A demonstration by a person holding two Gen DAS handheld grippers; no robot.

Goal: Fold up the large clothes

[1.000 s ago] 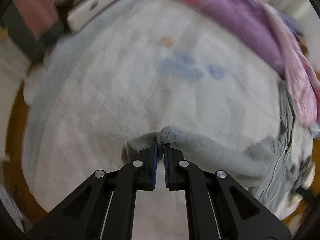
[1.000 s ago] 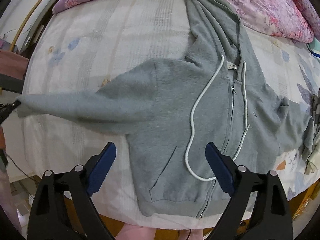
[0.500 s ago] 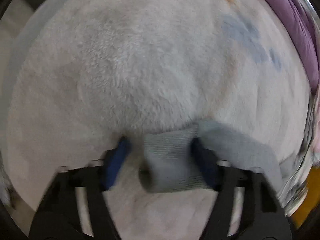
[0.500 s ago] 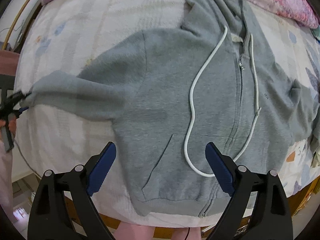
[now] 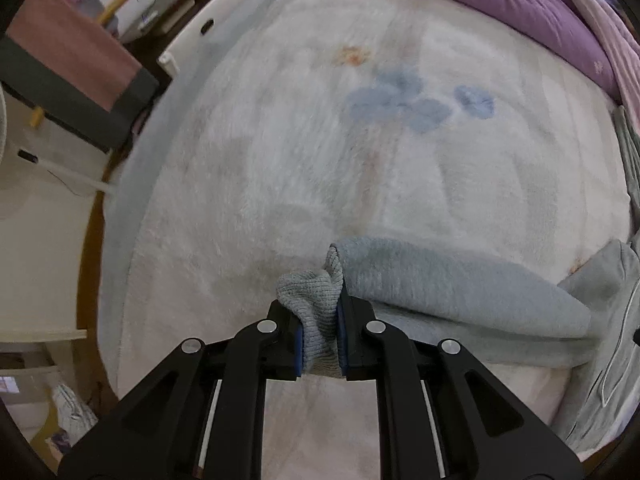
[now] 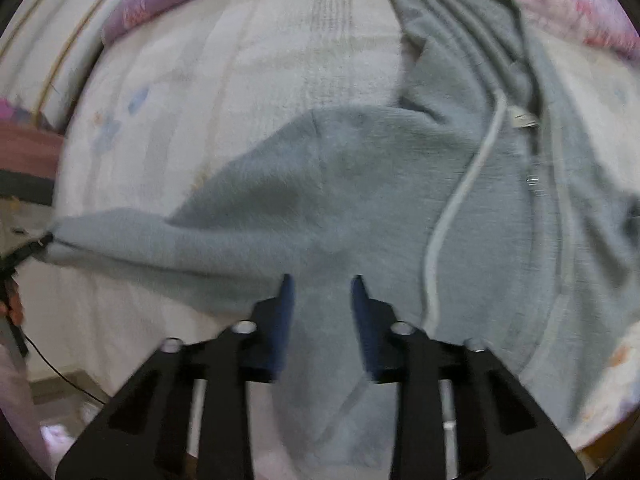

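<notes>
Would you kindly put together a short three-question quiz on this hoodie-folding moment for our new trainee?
1. True or false: the left gripper pinches the ribbed cuff of the grey hoodie.
2. Over which part does the right gripper close? A) hood B) front, near the pocket C) purple quilt
3. Fill in: the white ___ runs down beside the zipper.

Key: 1 true; 2 B; 3 drawstring.

No text, brand or number is legible anywhere; the small neck label (image 6: 524,120) on the hoodie (image 6: 340,208) is blurred.
</notes>
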